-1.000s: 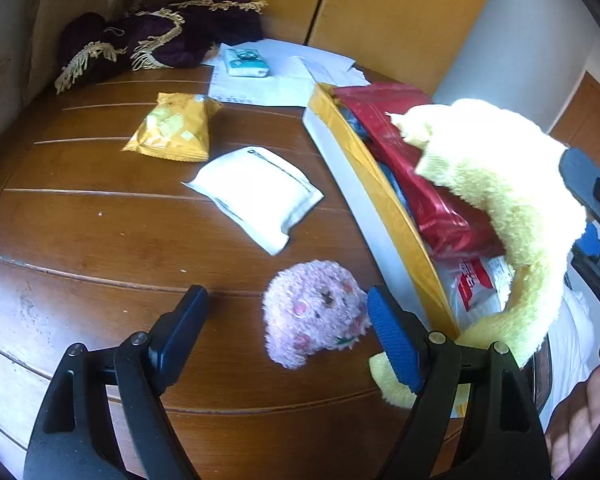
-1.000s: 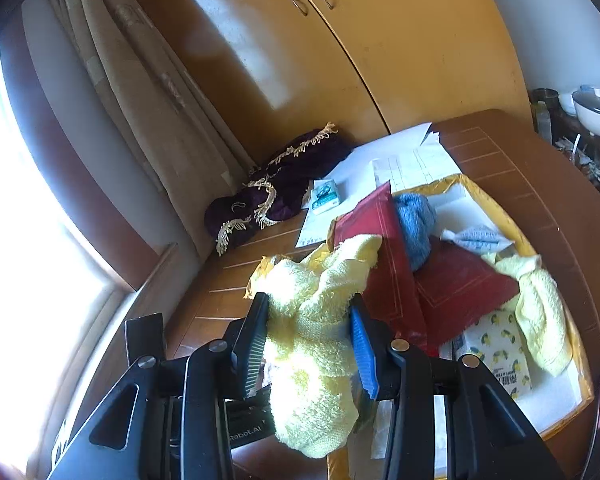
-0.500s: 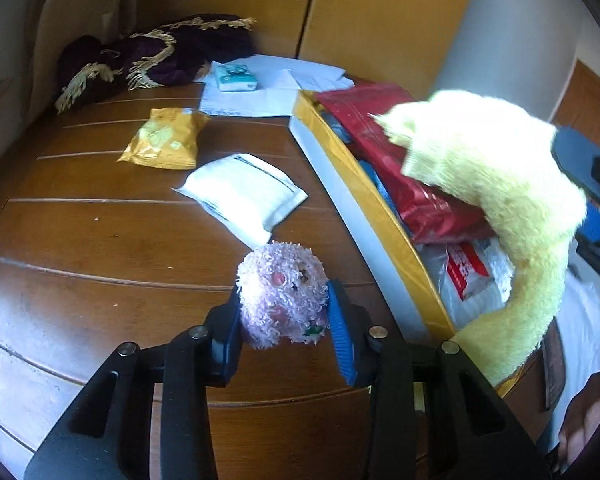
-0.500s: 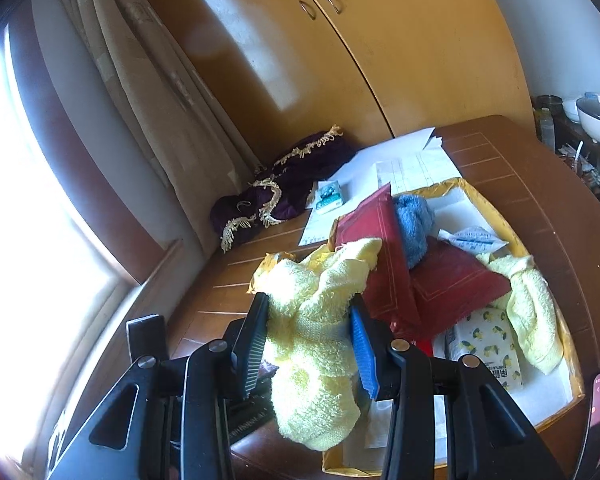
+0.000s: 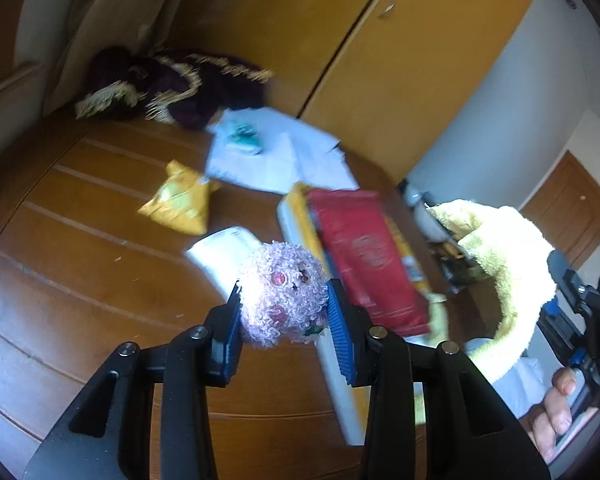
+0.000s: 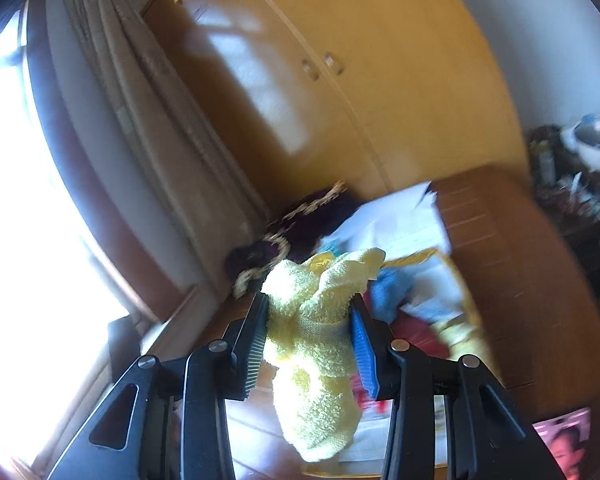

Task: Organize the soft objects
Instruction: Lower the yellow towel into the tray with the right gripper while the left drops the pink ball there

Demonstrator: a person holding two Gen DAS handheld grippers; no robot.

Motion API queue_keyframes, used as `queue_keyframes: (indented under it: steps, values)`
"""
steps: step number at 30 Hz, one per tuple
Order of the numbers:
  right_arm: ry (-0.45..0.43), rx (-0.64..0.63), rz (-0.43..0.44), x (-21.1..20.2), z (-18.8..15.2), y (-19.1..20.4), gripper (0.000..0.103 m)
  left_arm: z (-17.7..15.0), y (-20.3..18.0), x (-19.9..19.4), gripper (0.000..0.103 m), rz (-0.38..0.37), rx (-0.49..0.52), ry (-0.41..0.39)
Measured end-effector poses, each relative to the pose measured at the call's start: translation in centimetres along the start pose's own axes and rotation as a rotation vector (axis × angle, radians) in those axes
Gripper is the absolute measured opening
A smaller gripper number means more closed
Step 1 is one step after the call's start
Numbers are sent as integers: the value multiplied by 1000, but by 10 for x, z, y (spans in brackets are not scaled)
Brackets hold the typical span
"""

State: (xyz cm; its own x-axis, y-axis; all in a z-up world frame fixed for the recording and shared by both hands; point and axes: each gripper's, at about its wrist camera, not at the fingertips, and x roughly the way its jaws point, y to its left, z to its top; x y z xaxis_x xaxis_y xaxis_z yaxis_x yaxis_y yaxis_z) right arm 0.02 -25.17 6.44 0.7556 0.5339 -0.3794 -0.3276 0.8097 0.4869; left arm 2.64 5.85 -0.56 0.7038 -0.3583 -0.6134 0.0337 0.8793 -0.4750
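Glossy brown wooden table (image 5: 72,264) lay under both tools. Left gripper (image 5: 286,312) squeezed a round, curly pink plush ball (image 5: 284,300) between its ribbed blue pads. Right gripper (image 6: 310,336) clamped a fluffy yellow towel (image 6: 320,344), which hung below the jaws.

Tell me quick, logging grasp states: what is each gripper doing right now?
Left gripper: closed on the pink plush toy, lifted off the table.
Right gripper: closed on the yellow towel, which hangs below it.

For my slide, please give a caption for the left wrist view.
Left gripper holding pink plush toy above wooden table.
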Motion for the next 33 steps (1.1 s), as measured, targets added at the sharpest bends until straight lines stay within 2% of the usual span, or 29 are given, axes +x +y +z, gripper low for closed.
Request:
queue_keyframes:
  steps: [6,13,18,26,33]
  values:
    - [-6,-39,-148,3,12,-7,41,-14,-50,9,36,-116,110,65]
    - [68,-63,-275,38,6,-26,41,-45,-88,38,36,-142,199,145]
    - [115,-68,-290,58,7,-39,41,-60,-93,61,36,-122,207,203]
    - [212,8,-223,111,-5,-49,42,-74,-97,73,37,-85,252,229]
    - [198,69,-199,123,-14,-55,51,-78,-96,72,45,-118,252,226]
